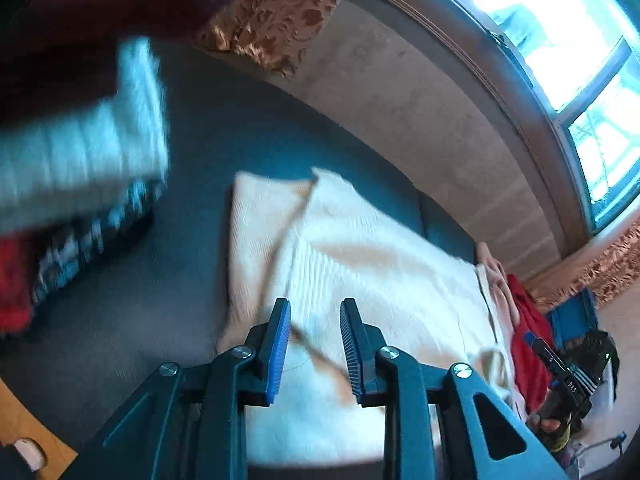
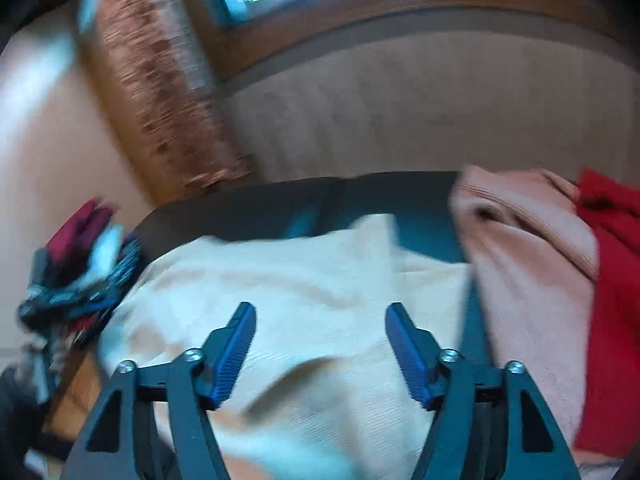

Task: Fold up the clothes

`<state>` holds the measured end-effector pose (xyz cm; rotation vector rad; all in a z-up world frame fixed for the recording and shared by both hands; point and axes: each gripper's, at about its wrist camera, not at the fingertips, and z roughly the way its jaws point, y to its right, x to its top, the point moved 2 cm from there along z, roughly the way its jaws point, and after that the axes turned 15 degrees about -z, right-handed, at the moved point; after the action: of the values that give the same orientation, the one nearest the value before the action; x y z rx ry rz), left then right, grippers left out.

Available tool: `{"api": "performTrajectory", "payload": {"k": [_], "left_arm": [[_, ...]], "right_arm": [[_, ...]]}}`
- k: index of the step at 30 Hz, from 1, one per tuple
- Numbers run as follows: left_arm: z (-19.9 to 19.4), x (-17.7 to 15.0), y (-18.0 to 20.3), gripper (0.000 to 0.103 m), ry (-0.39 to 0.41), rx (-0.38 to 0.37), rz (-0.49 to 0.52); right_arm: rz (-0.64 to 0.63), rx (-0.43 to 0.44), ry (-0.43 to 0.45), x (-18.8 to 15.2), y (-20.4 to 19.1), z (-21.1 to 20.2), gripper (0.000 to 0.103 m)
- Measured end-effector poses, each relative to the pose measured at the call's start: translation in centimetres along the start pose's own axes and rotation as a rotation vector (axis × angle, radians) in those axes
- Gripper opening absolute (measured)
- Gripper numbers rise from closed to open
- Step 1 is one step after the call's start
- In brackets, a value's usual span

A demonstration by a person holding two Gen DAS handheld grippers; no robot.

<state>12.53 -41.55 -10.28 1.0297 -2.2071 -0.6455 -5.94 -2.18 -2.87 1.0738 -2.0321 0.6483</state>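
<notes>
A cream knitted sweater (image 1: 360, 264) lies partly folded on a dark blue-grey surface (image 1: 140, 300), with one flap laid over its left side. My left gripper (image 1: 315, 302) hovers over the sweater's near part, open, with a narrow gap and nothing between its blue pads. The right wrist view shows the same sweater (image 2: 280, 280) spread below my right gripper (image 2: 320, 306). That gripper is wide open and empty. Both views are blurred.
A stack of clothes sits at the left: a white piece (image 1: 80, 152) over a black-and-white patterned one (image 1: 92, 240) and a red one (image 1: 14, 284). A pink garment (image 2: 532, 248) and a red garment (image 2: 612, 280) lie right of the sweater. Behind are a wall, a patterned curtain (image 1: 280, 12) and a window (image 1: 560, 32).
</notes>
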Motion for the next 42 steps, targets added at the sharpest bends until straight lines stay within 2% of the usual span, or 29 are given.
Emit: {"api": "performTrajectory", "payload": {"k": [3,6,9,12,14,21,23,24,25,28,31,34,37,42], "left_arm": [[0.4,-0.8,-0.8,0.025,-0.032,-0.013,-0.035],[0.5,-1.9,-0.9,0.025,-0.030,-0.019,-0.027],[0.5,-3.0,-0.5,0.025,0.009,-0.009,0.035],[0.7,-4.4,0.3,0.025,0.000,0.004,0.092],[1.3,-5.0,0.0,0.025,-0.020,0.029,0.115],[1.6,-5.5,-0.9,0.027,-0.024,-0.009,0.083],[1.6,-5.5,-1.2,0.027,-0.029,-0.027,0.071],[1.6,-5.4,-1.3,0.027,-0.030,-0.035,0.067],[1.6,-5.4,-1.5,0.027,-0.030,-0.043,0.064],[1.7,-5.4,-1.7,0.027,-0.029,-0.062,0.049],[1.6,-5.2,-2.0,0.027,-0.034,-0.081,0.029],[1.5,-4.8,-2.2,0.027,-0.049,-0.102,-0.010],[1.1,-4.1,-2.3,0.031,-0.049,-0.138,-0.050],[0.4,-2.4,-1.9,0.038,-0.030,-0.203,-0.098]], "right_arm": [[-0.107,0.086,-0.043,0.3,-3.0,0.3,0.074],[-0.119,0.131,-0.114,-0.5,-4.4,1.5,0.075],[0.033,0.149,-0.144,-1.5,-3.8,2.0,0.075],[0.215,0.193,-0.088,-2.7,-2.8,1.1,0.075],[0.293,0.225,-0.066,-3.8,-2.7,0.8,0.075],[0.576,0.323,0.012,-4.7,-1.1,3.6,0.075],[0.616,0.300,-0.001,-4.8,-0.8,4.5,0.053],[0.629,0.294,-0.008,-5.0,-0.8,4.9,0.025],[0.633,0.296,-0.015,-5.1,-1.0,5.2,0.004],[0.632,0.305,-0.019,-5.2,-1.5,5.3,0.004],[0.651,0.373,0.088,-3.5,-1.4,4.1,0.004],[0.668,0.407,0.183,-1.2,-0.1,3.1,0.004],[0.685,0.358,0.238,0.5,2.2,2.8,0.004],[0.749,0.184,0.198,0.0,6.9,4.7,0.008]]}}
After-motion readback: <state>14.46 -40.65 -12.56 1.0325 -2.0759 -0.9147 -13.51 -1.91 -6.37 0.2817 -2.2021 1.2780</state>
